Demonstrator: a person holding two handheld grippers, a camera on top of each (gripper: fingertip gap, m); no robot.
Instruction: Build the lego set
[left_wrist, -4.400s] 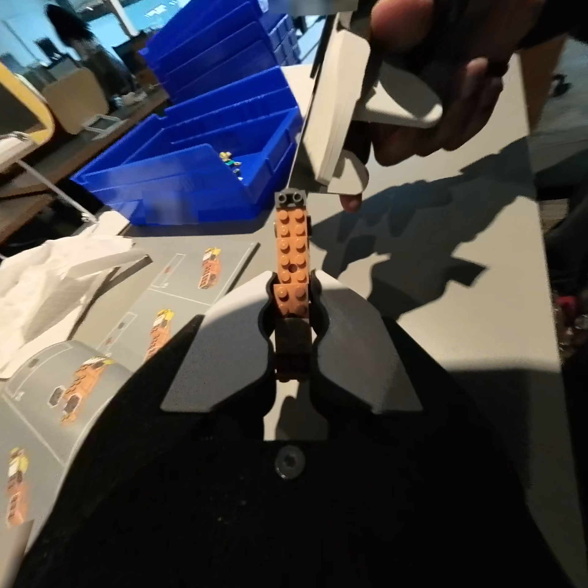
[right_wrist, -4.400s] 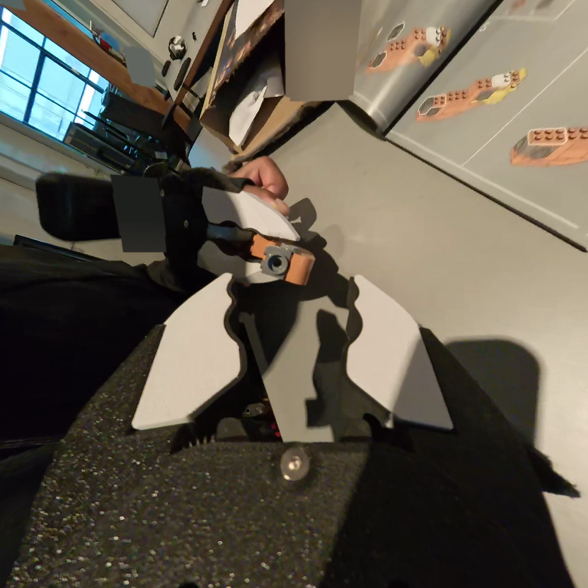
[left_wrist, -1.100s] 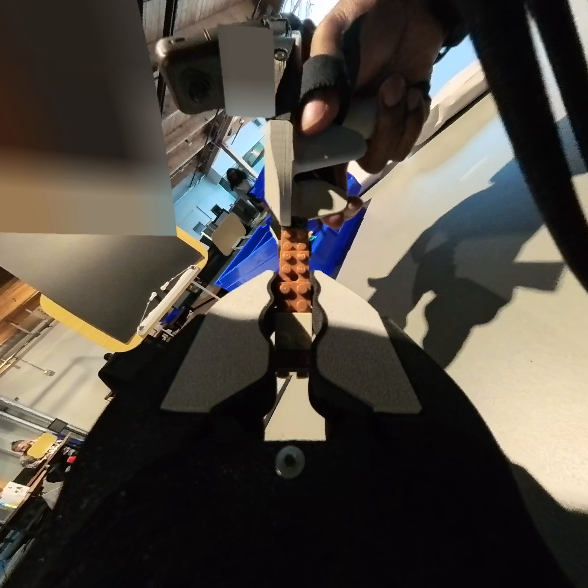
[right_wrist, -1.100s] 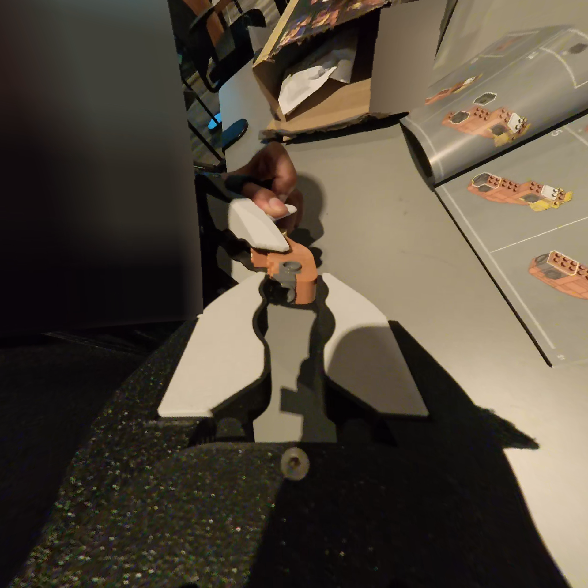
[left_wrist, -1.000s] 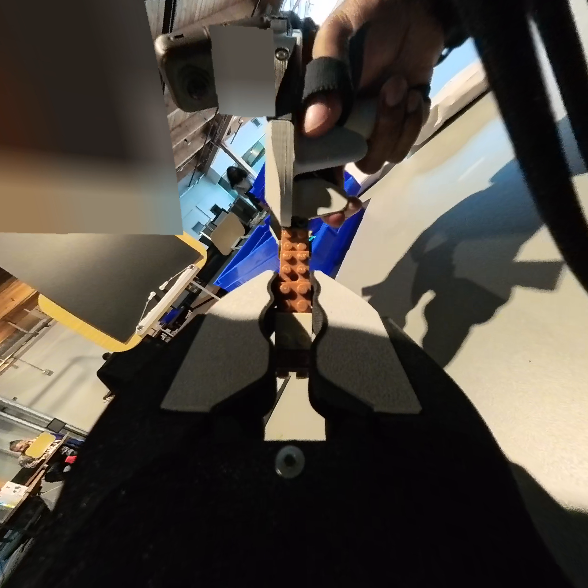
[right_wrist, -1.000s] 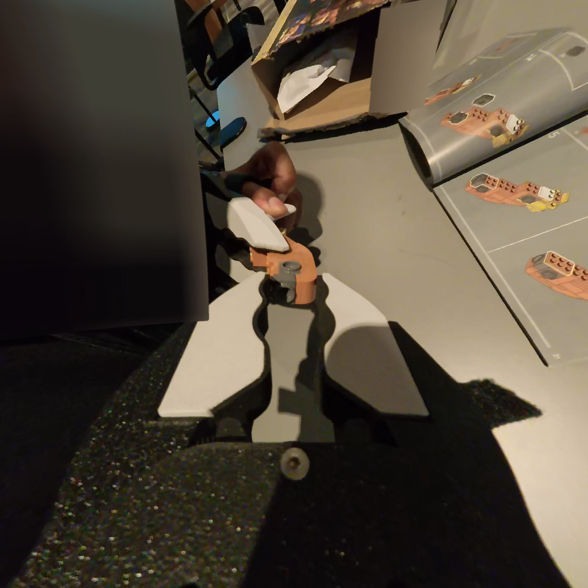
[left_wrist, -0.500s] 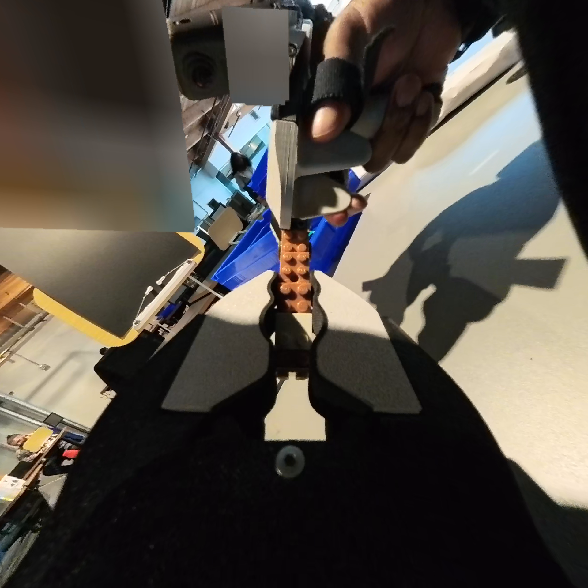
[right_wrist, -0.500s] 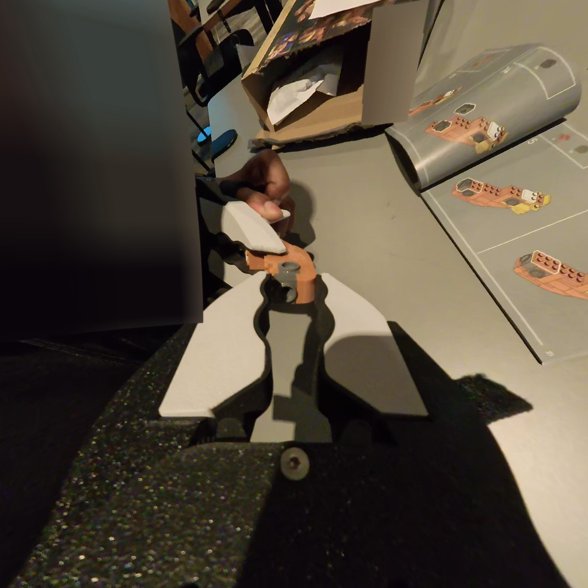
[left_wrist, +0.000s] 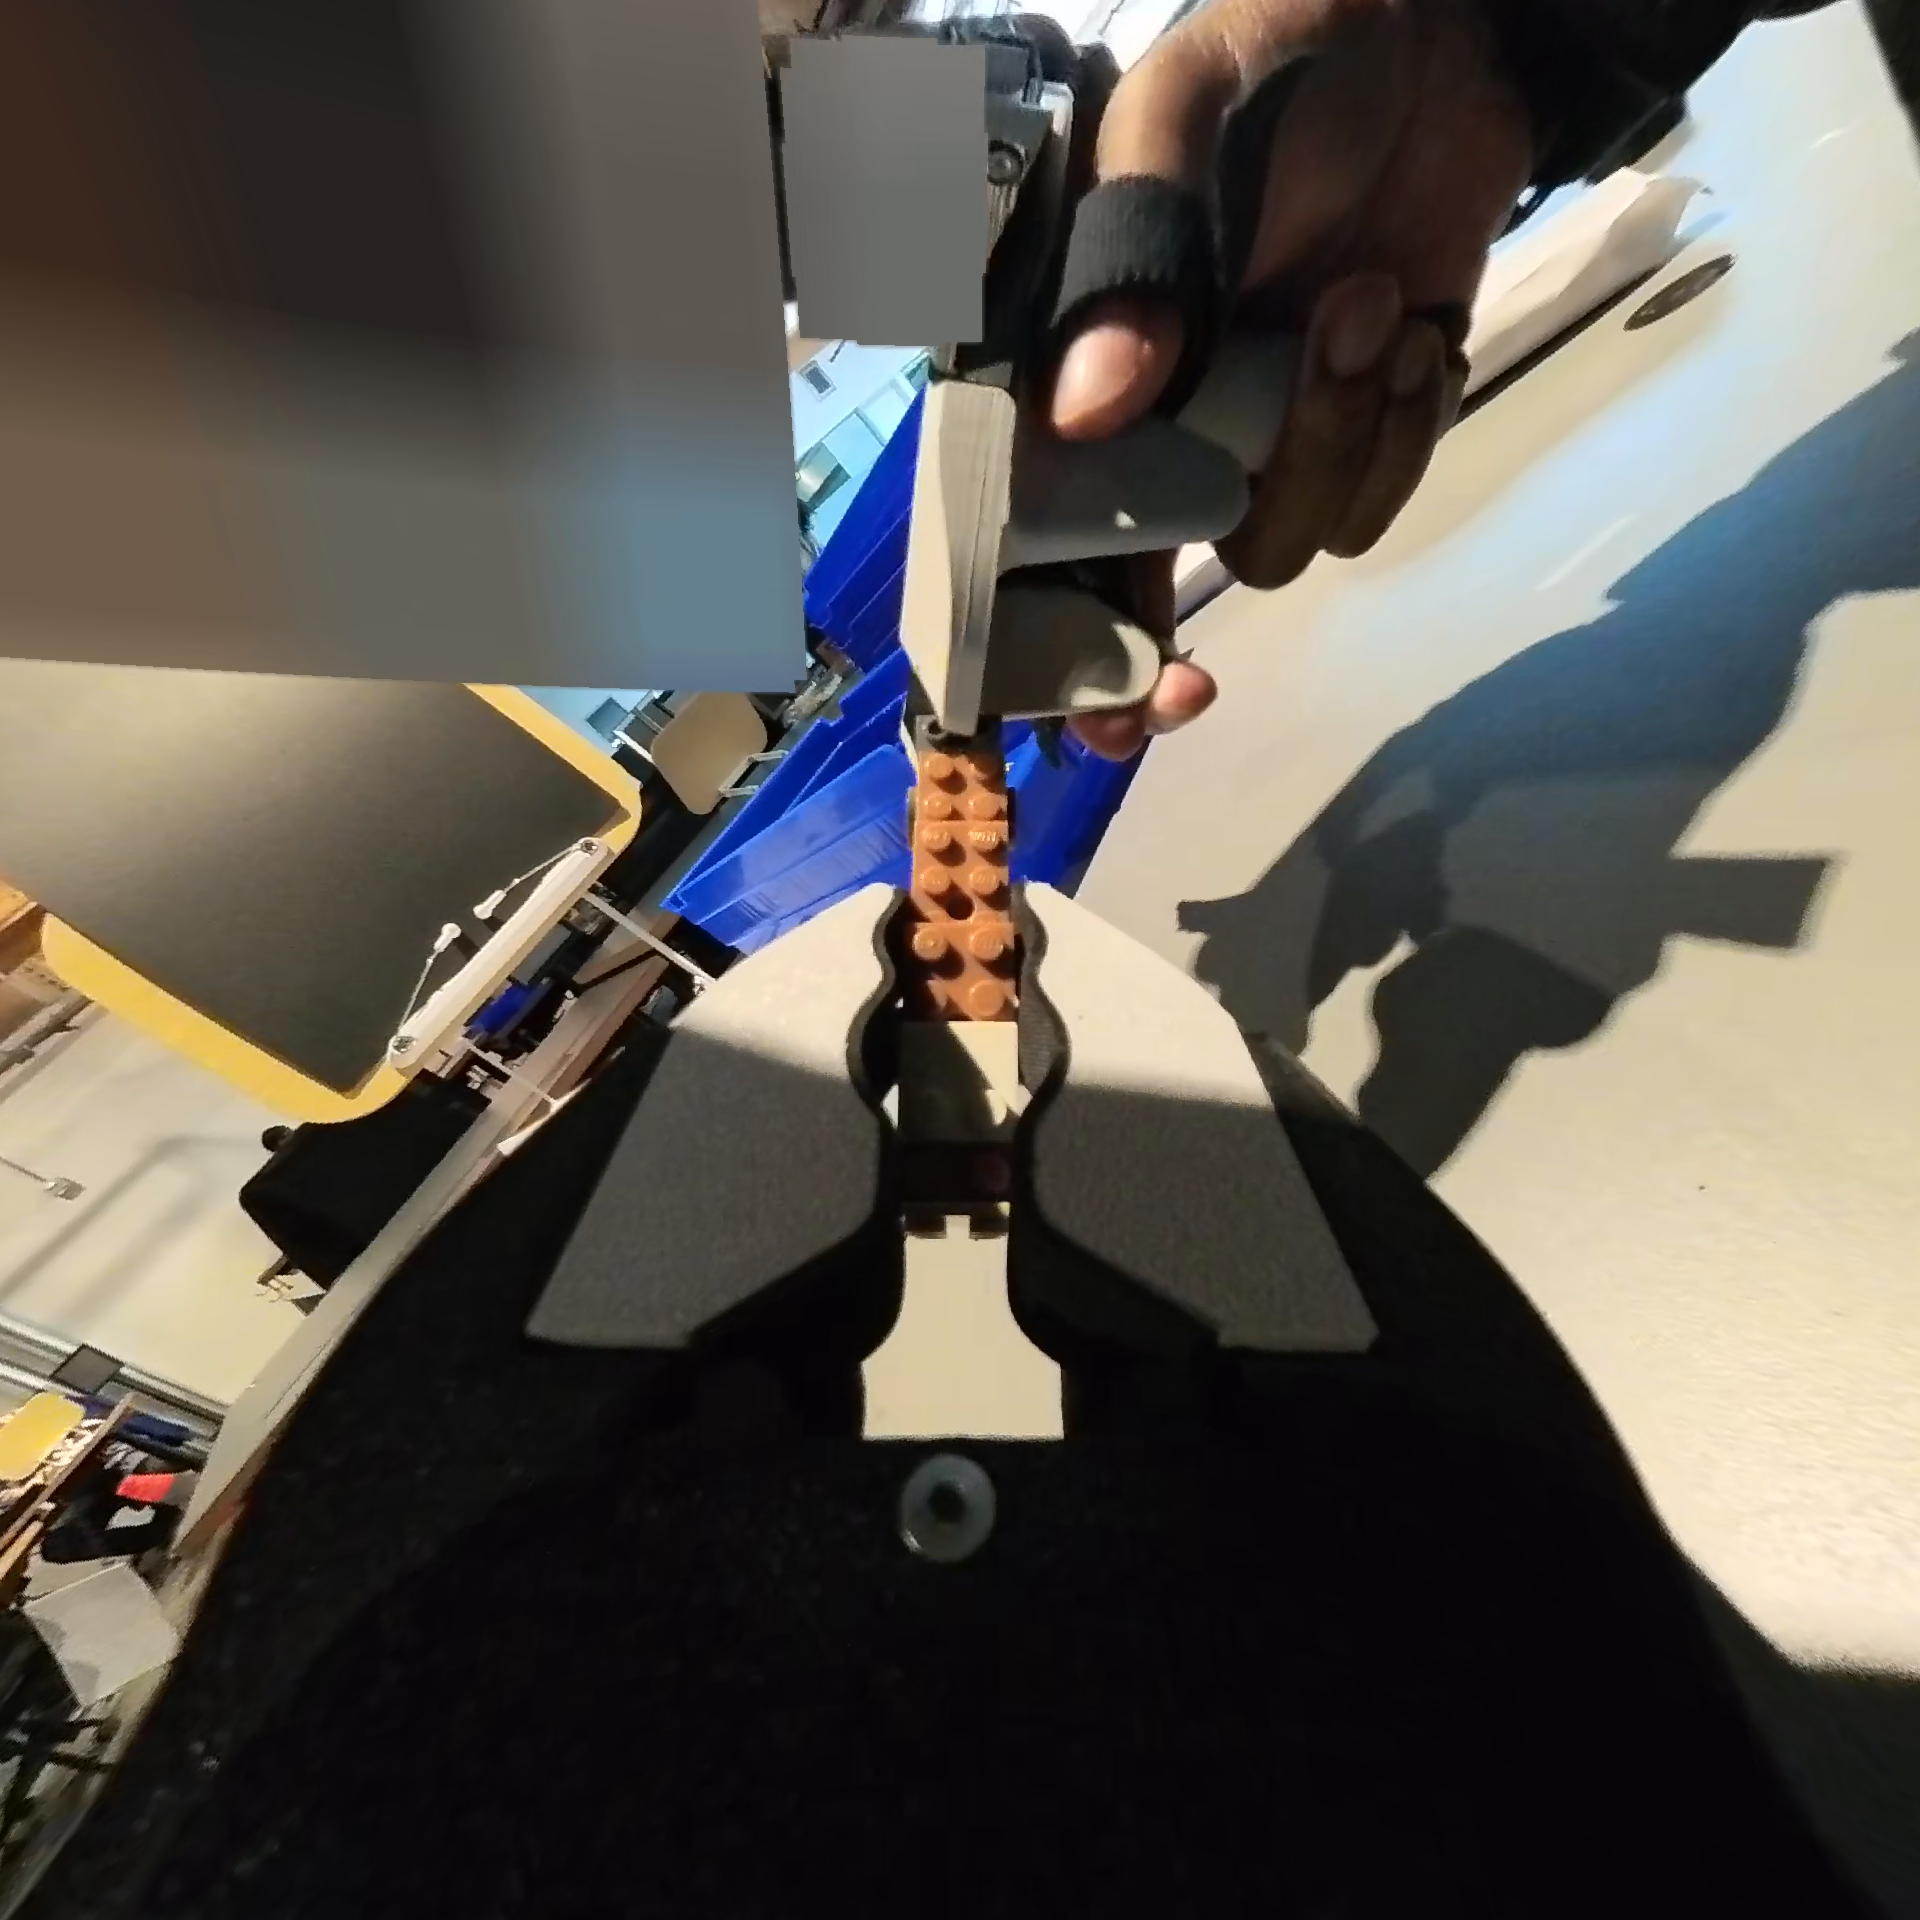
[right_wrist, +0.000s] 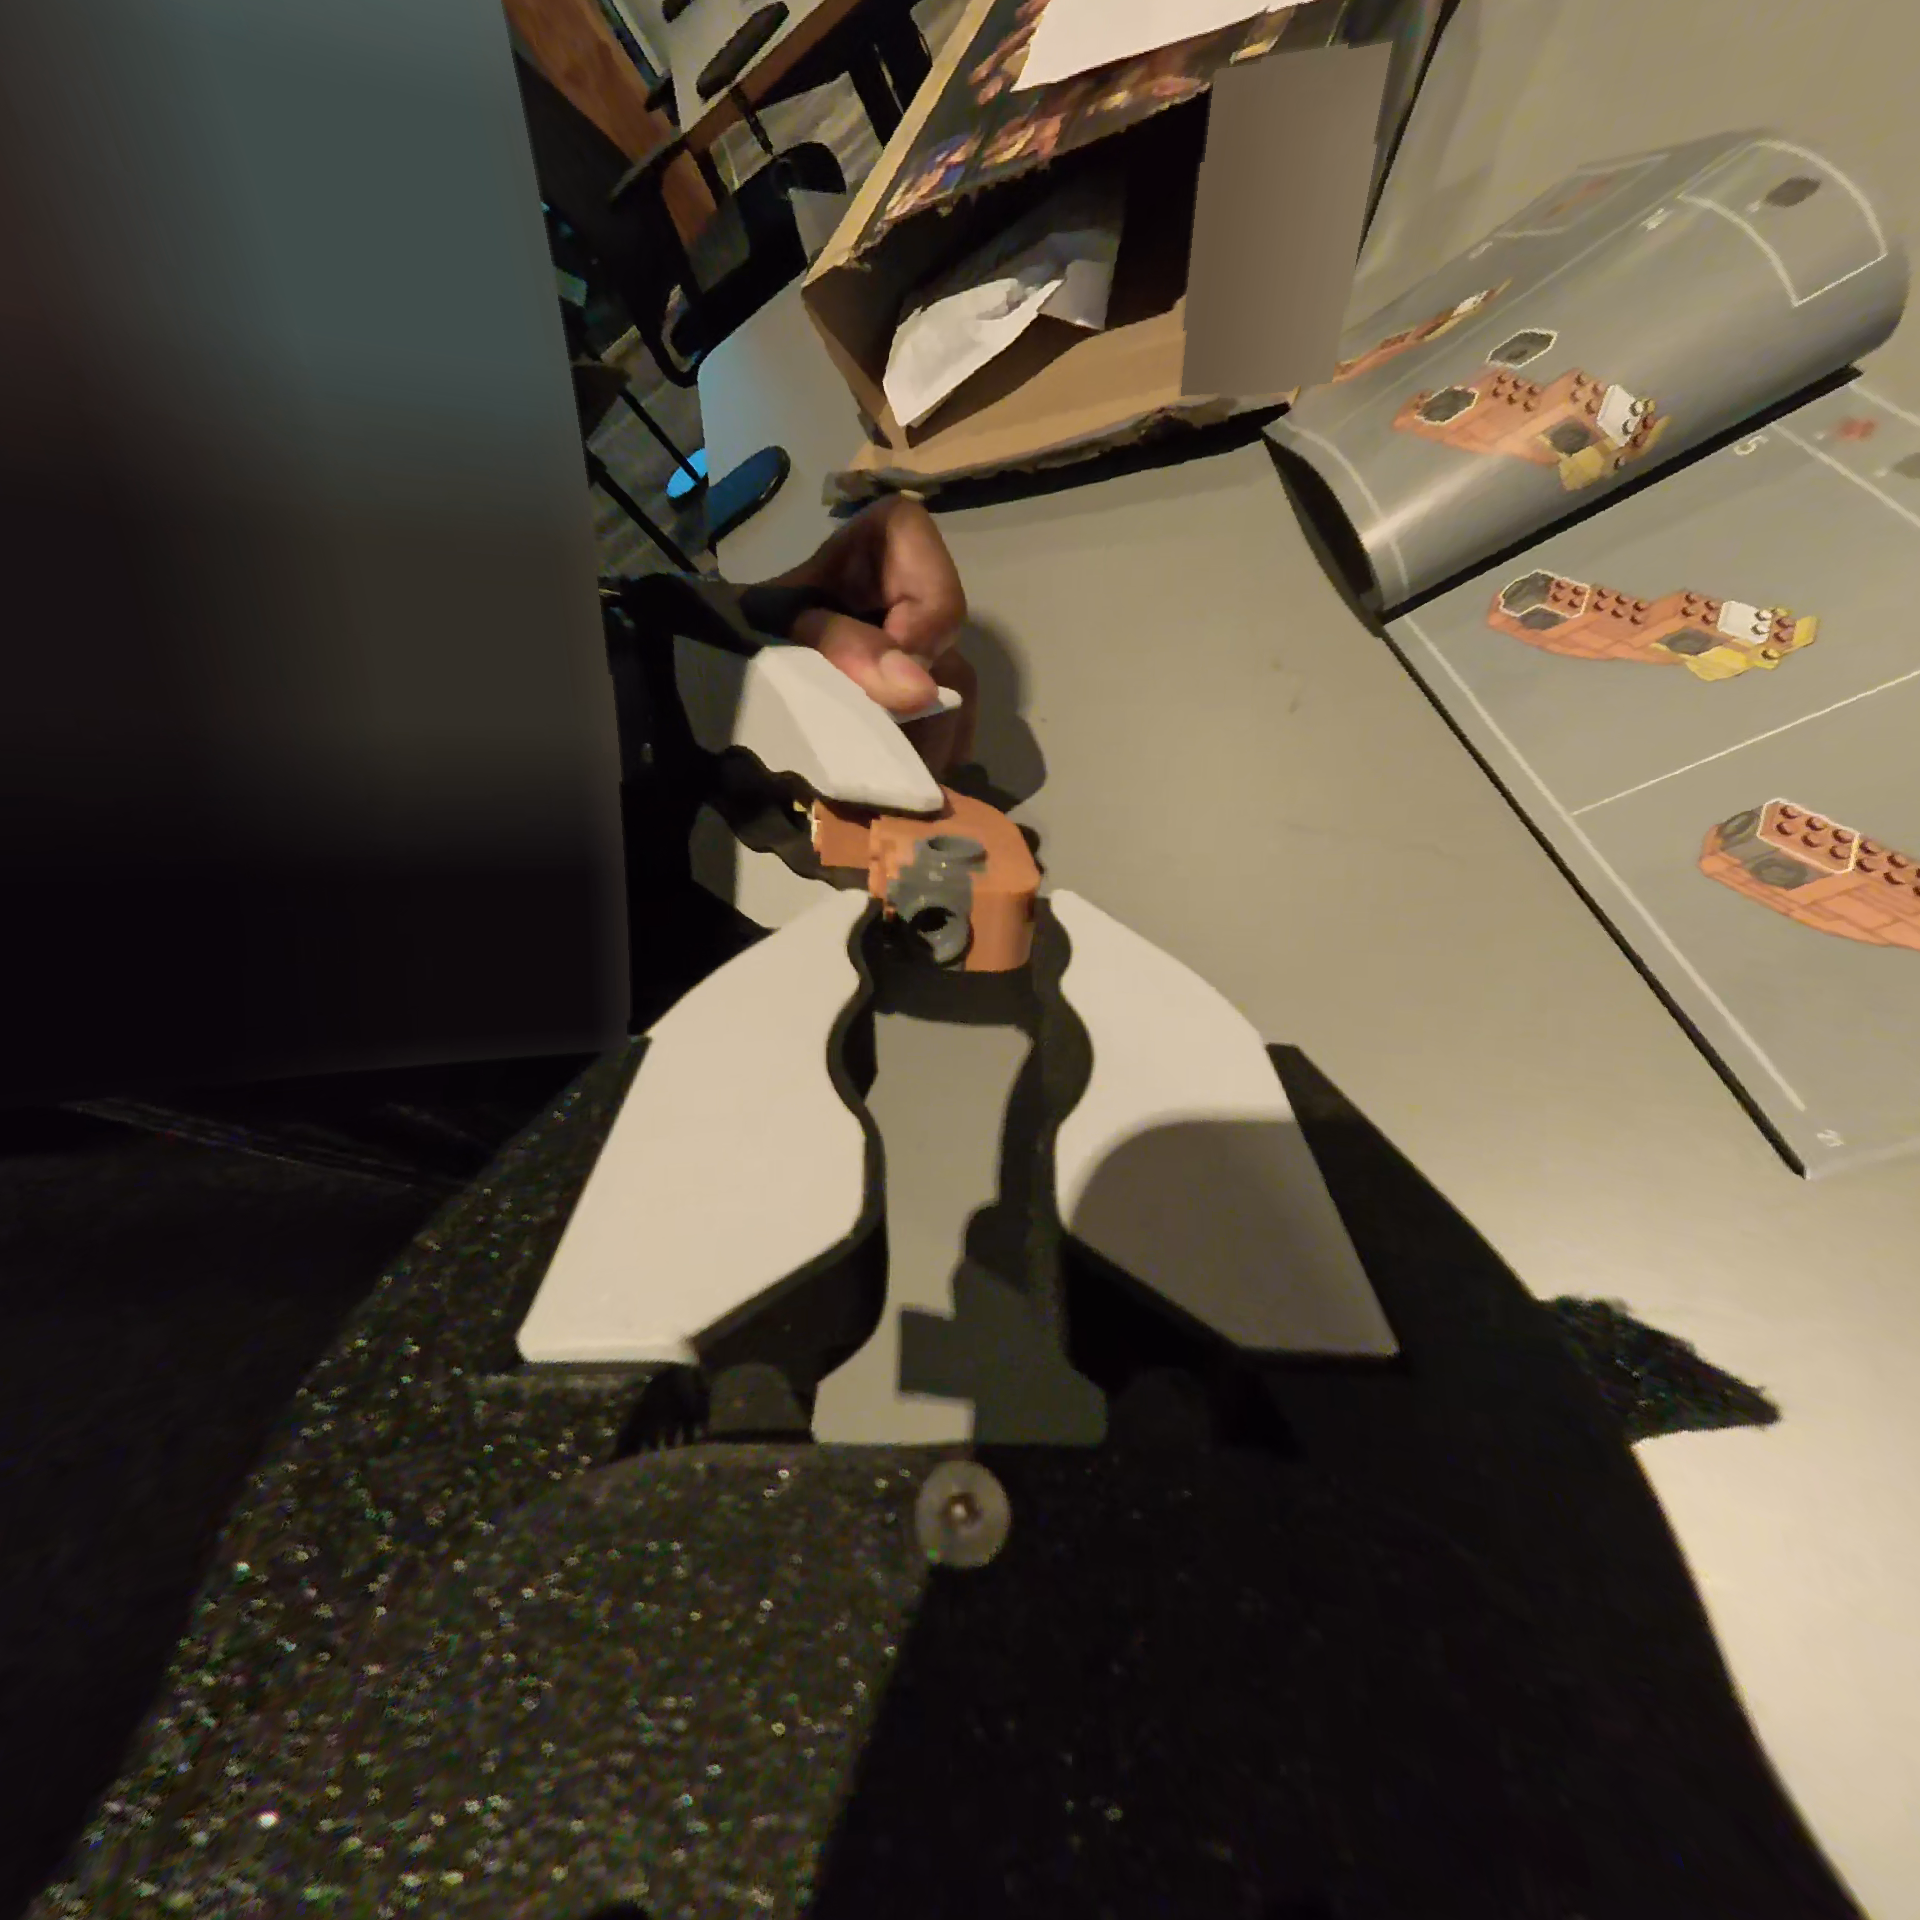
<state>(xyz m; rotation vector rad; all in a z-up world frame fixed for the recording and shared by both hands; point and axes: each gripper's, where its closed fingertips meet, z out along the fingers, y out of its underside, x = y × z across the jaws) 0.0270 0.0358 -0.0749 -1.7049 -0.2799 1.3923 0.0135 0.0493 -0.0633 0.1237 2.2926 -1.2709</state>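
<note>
- While both tools meet in mid-air over the grey table (right_wrist: 1299, 790), the open cardboard box (right_wrist: 1039, 343) and the instruction sheet (right_wrist: 1662, 582) lie beyond them, well apart; blue bins (left_wrist: 852, 831) stand at the table's far side.
- Left gripper (left_wrist: 961, 935): fingers closed on the near end of the orange brick model (left_wrist: 961, 852), studs toward the camera, held off the table.
- Right gripper (right_wrist: 951, 925): fingers narrowed around the model's far end and its small grey connector (right_wrist: 940, 878); whether they actually pinch it, I cannot tell.
- Risk, my judgement: twisting or pushing off-axis could pop the grey piece loose or split the orange stack, as each tool holds only one end.
- Obstruction: the person's hand (left_wrist: 1278, 312) and the right tool block the left camera's sight of the joint.
</note>
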